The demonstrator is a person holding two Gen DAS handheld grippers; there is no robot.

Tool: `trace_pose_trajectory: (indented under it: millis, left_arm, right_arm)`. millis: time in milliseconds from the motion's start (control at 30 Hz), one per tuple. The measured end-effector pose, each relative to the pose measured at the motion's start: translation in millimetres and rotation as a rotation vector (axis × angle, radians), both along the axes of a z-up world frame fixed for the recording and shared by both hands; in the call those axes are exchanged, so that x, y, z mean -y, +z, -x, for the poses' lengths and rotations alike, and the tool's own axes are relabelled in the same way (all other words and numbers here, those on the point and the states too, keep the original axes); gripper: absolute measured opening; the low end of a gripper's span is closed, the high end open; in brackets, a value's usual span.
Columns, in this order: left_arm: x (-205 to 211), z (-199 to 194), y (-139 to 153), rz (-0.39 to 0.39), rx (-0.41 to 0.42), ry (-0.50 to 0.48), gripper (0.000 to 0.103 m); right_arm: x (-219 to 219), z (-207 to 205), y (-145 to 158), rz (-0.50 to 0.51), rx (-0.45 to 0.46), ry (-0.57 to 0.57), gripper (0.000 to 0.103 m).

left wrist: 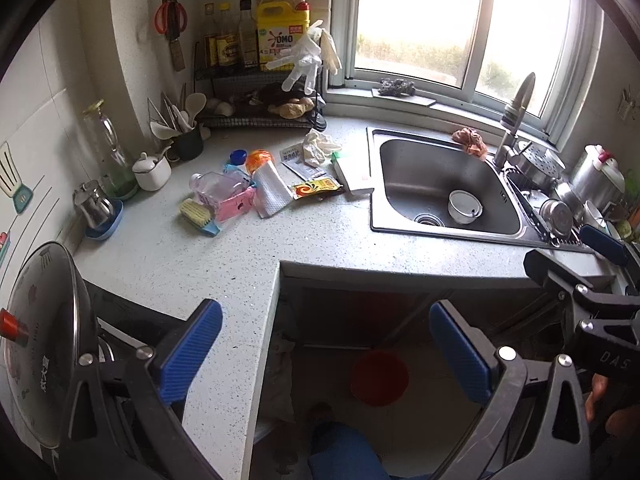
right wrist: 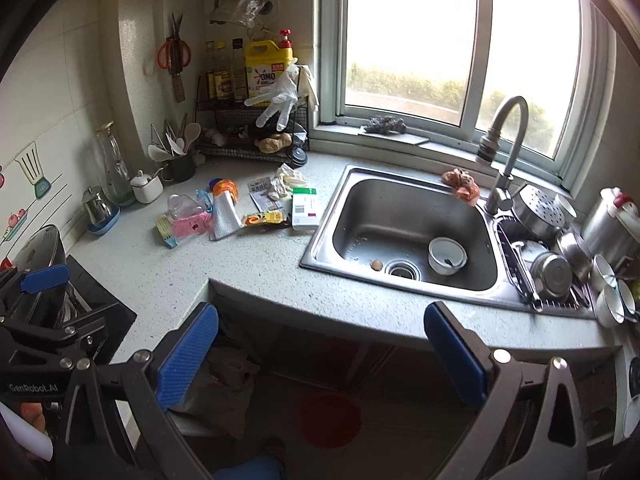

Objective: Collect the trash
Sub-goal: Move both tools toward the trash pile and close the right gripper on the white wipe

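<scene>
Wrapper [right wrist: 267, 218] flat on counter [right wrist: 256, 268], long axis left-right.

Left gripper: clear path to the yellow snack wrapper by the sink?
Probably yes. The left gripper is open and holds nothing, and bare countertop lies before the yellow snack wrapper. The white box crowds its right end.

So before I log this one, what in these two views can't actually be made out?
- Red round container under the counter: dim and blurred in both views; contents unreadable.
- Print on the flat packets beside the sink: too small in both.
- Outside the window: overexposed.
- Lidded pan: cut by the left wrist view's left edge.
- Left gripper and right gripper: open, empty.
</scene>
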State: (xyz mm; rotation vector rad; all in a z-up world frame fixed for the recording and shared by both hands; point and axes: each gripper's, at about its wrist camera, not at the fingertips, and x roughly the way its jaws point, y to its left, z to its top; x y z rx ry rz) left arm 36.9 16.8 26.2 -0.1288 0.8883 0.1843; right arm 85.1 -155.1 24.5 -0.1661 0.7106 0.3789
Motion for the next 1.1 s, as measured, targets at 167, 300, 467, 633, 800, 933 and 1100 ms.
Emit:
trace_pose_trajectory:
  millis: [167,300,467,633,800,933,1100]
  left_arm:
    - [-41,-45,-9,-0.032,-0.008,0.073,0.103]
    - [-91,-92,-22,0.004,-0.016,0.121,0.103]
    - [-157,-146,-50,0.06,-0.074,0.184,0.103]
    - [-211,-178,-99,0.129,-0.161,0.267,0.103]
    - [-243,-194,-148,0.179,-0.27,0.33,0.103]
    - [-253,-199,-171,0.189,-0.317,0.341,0.103]
    - [-266,-206,-190,0.233,-0.337,0.352,0.103]
  right_arm:
    - [-44,-55,-3,-0.011,-0.014,0.071,0.103]
    - [-93,-107,-9,0.016,-0.019,0.13,0.103]
    - [-161,-173,-26,0.069,-0.071,0.213,0.103]
    - [-220,-217,-69,0.139,-0.206,0.306,0.103]
    - [-263,-248,-124,0.224,-0.337,0.359,0.103]
    - [-288,-264,-158,0.29,-0.405,0.393,0.103]
    - [-307,-273,-185,0.342,-0.437,0.431,0.103]
